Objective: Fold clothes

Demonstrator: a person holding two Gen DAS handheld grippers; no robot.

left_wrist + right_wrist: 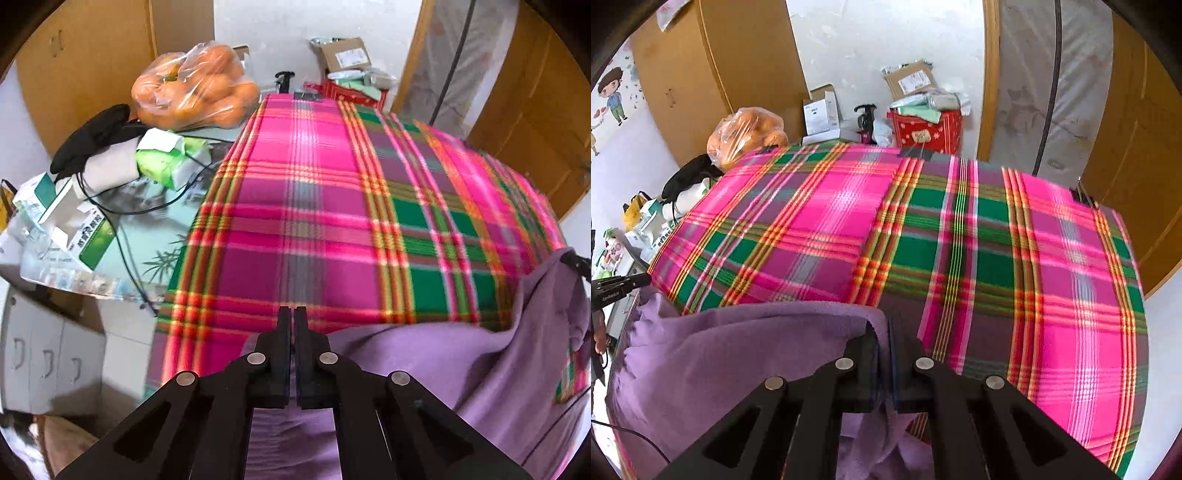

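A purple fleece garment (424,354) hangs lifted over the near edge of a table covered by a pink, green and orange plaid cloth (314,206). My left gripper (294,313) is shut, with purple fabric pinched low between its fingers. In the right wrist view my right gripper (888,328) is shut on a folded edge of the garment (720,350), which drapes over its left finger. The fabric sags between the two grippers. Each shows in the other's view: the right gripper (576,262) at the far right, the left gripper (624,286) at the far left.
Left of the plaid cloth (923,229) lie a bag of oranges (195,88), a black glove (92,133), cartons and cables. A red box (923,129) and parcels stand behind the table. Wooden cupboards, a door and white drawers (44,362) surround it.
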